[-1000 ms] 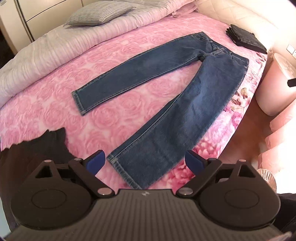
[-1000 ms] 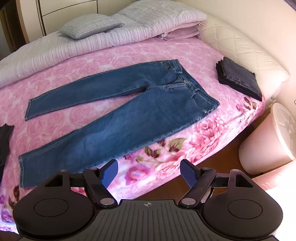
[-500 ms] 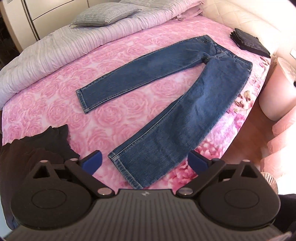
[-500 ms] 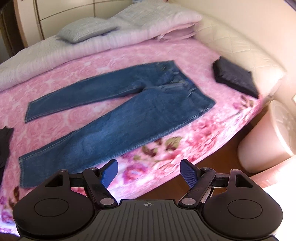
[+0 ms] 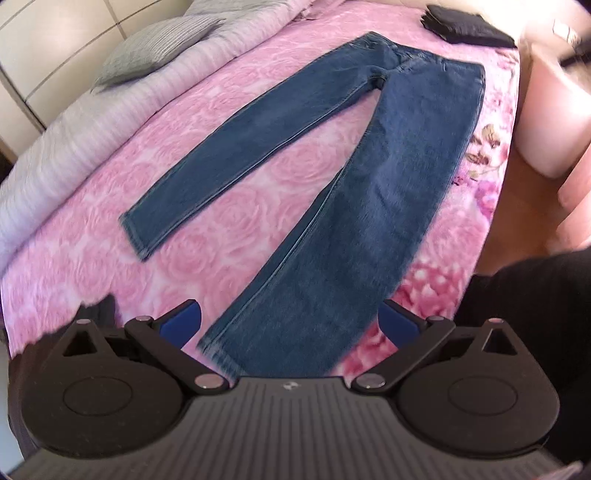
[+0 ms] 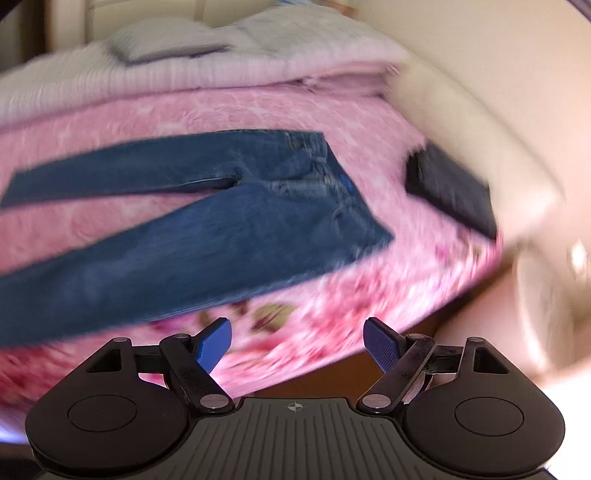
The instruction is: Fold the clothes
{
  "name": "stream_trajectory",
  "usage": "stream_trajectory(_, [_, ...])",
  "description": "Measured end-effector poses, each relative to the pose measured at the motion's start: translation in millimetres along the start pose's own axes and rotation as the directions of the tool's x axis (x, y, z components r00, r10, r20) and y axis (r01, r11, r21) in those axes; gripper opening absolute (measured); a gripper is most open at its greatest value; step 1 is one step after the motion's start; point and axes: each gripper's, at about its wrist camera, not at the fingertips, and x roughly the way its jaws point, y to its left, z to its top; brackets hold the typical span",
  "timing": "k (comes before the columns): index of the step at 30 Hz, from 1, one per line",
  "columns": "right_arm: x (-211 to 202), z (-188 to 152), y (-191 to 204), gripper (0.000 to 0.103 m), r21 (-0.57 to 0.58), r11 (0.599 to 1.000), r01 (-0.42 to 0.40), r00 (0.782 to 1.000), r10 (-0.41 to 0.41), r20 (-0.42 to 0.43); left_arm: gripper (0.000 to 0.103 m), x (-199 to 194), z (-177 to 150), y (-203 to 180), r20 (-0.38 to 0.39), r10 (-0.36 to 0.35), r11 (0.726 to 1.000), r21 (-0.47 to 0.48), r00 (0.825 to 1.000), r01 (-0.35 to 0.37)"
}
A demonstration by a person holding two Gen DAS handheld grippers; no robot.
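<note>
Two grippers: both empty, both on approach over the bed; you have nothing in hand yet.
Garment: your blue denim jeans [image 5: 362, 206] lie flat and face up on the pink rose-patterned bedspread [image 5: 258, 177], legs spread in a V, waistband toward the far right, hems toward you.
Left gripper [image 5: 290, 321]: jaws wide apart, nothing between the blue pads; the near leg's hem sits right below and between them, not yet touched.
Right gripper [image 6: 297, 343]: jaws opening a little further, nothing between them; it hangs over the bed's near edge, below the hip and outer seam of the near leg.
What has changed: compared with a second ago, your left view has dropped closer, so the near hem now fills the space ahead of the jaws. Your right view has swung and blurred, and the waist end looks nearer than before.
What it means: you seem to be lining up for the first fold, likely lifting the near leg over the far one; no fold is made yet.
Other items: a folded dark garment [image 5: 465, 26] rests near the headboard, well apart from the jeans; a grey pillow [image 5: 155, 51] lies on the pale quilt; a dark cloth [image 5: 99, 310] lies just beside your left gripper.
Watch for: pinching bedspread along with the hem.
</note>
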Motion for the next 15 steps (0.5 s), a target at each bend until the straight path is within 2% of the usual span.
stream_trajectory(3, [43.5,16.3,-21.5,0.082,-0.184,0.983,0.002,0.999,0.007,0.052,0.096,33.8,16.7,-27.3,0.008,0.041,0.999,0.008,0.999,-0.041])
stream_trajectory(5, [77.3,24.5,-35.5,0.082,-0.314,0.949,0.007,0.996,0.023,0.092,0.092,56.2,29.4,-47.6,-0.026,0.075,0.997,0.010,0.997,-0.075])
stream_trajectory(9, [151.8,33.8,-66.1,0.081,-0.575,0.818,-0.010,0.993,0.078,0.094,0.087,83.5,43.2,-83.3,-0.098,0.108,0.994,0.010,0.989,-0.107])
stream_trajectory(14, [211.2,37.0,-92.1,0.080,-0.754,0.652,-0.081,0.988,0.151,0.024,0.087,95.6,37.9,-113.0,-0.163,0.154,0.987,0.057,0.974,-0.147])
stream_trajectory(15, [218.4,36.2,-96.2,0.077,-0.779,0.621,-0.080,0.988,0.156,0.023,0.087,97.7,32.9,-117.8,-0.185,0.157,0.987,0.074,0.970,-0.146])
